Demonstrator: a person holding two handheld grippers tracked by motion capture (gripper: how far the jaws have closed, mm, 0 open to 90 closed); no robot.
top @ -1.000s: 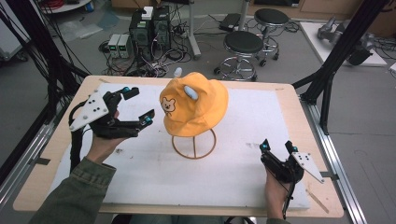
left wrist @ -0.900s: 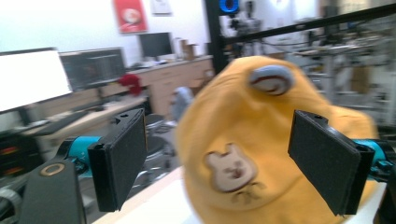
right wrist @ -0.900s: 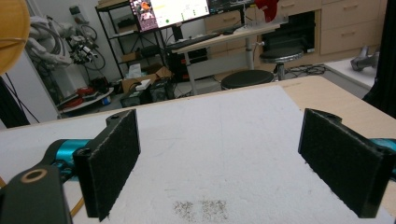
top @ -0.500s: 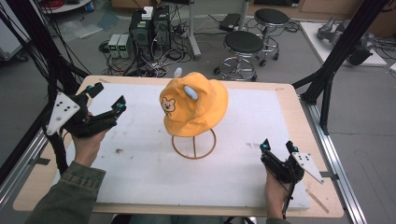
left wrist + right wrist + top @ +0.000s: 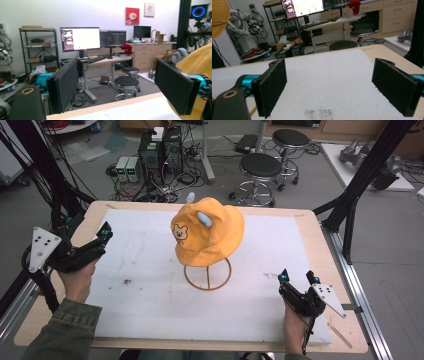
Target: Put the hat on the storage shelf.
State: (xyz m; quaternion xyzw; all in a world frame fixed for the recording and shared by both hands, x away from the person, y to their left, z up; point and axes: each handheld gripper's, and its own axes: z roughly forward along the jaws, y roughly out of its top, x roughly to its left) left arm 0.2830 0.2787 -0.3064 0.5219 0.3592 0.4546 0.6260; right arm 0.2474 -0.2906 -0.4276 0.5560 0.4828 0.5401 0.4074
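- High view: the white surface (image 5: 150,305) carries a wire stand (image 5: 207,277) at its middle, and the yellow hat (image 5: 210,232) sits on top of it.
- Left claw (image 5: 97,240) hovers wide open and empty at the left edge, well apart from the hat.
- Right claw (image 5: 296,279) rests open near the front right.
- My call: bring the left claw in level toward the brim, pinching fabric only, clear of the wire.

My left gripper (image 5: 87,245) and right gripper (image 5: 296,279) are black with teal tips, flat padded jaws, grey three-cornered plates, trailing black cables; my sleeve (image 5: 67,332) is olive green.
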